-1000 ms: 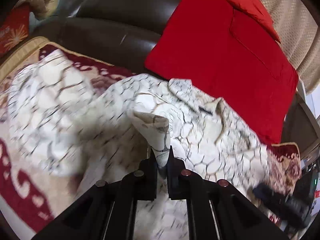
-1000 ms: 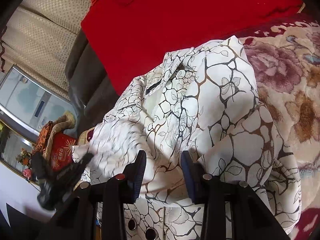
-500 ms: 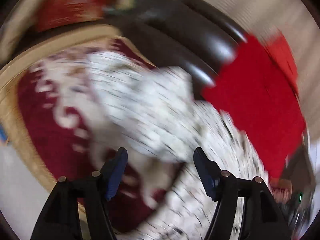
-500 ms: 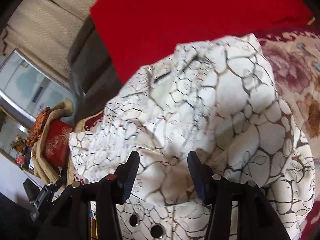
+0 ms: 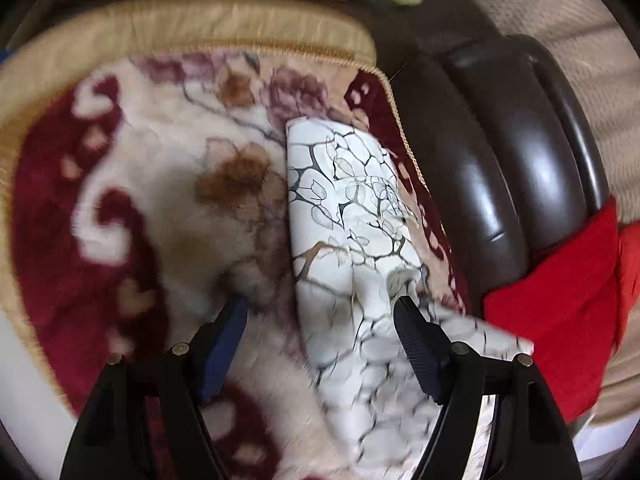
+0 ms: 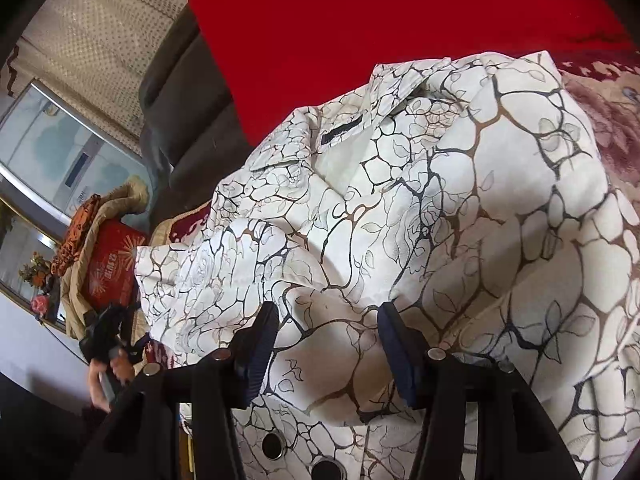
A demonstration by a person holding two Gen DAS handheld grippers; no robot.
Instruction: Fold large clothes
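Note:
A white jacket with a dark crackle-and-leaf print [image 6: 440,220] lies on a floral blanket, collar towards the red cushion, front buttons near the lens. My right gripper [image 6: 328,316] is open, its jaws just above the jacket's front, holding nothing. In the left wrist view a folded sleeve or side of the same jacket [image 5: 352,220] lies flat on the blanket. My left gripper [image 5: 320,312] is wide open over its near end and empty. The left gripper also shows in the right wrist view [image 6: 106,328], held in a hand at the far left.
The jacket rests on a cream and dark-red floral blanket [image 5: 140,200] with a gold fringe, spread on a dark leather sofa [image 5: 520,168]. A big red cushion [image 6: 380,28] leans on the backrest. A red box [image 6: 108,272] and cloths sit past the sofa's end.
My left gripper was shut on a fold of the jacket; it has let go, opened wide and swung left over the laid-down sleeve. My right gripper opened a little wider and moved closer.

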